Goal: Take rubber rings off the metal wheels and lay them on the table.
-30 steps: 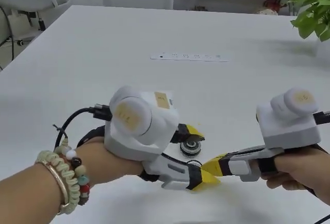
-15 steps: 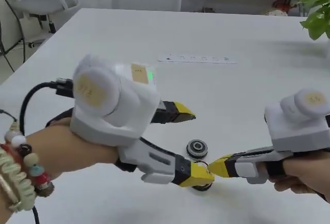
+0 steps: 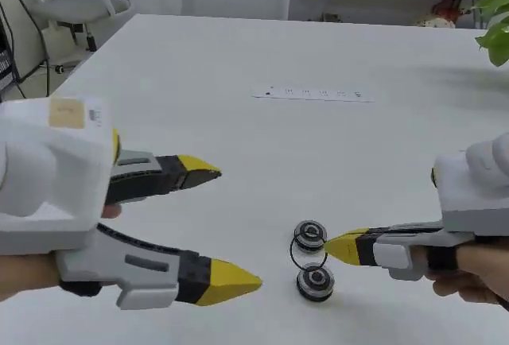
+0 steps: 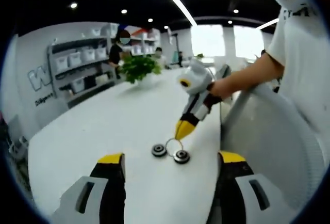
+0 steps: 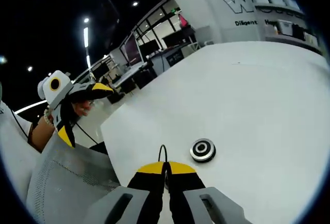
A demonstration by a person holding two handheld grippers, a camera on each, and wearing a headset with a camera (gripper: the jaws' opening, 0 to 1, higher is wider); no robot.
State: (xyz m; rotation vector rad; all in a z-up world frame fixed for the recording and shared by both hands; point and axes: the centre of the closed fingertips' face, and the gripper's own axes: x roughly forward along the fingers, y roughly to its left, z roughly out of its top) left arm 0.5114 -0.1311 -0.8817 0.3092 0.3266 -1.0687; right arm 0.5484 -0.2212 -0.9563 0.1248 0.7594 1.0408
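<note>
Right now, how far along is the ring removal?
Done: one rubber ring looks free of its wheel. In hand: the right tool is shut on that ring, holding it up between the far wheel and the near wheel; it is not yet laid down. The left tool is open, holding nothing. Left: set this ring on the table. Whether either wheel carries another ring is too small to tell.
</note>
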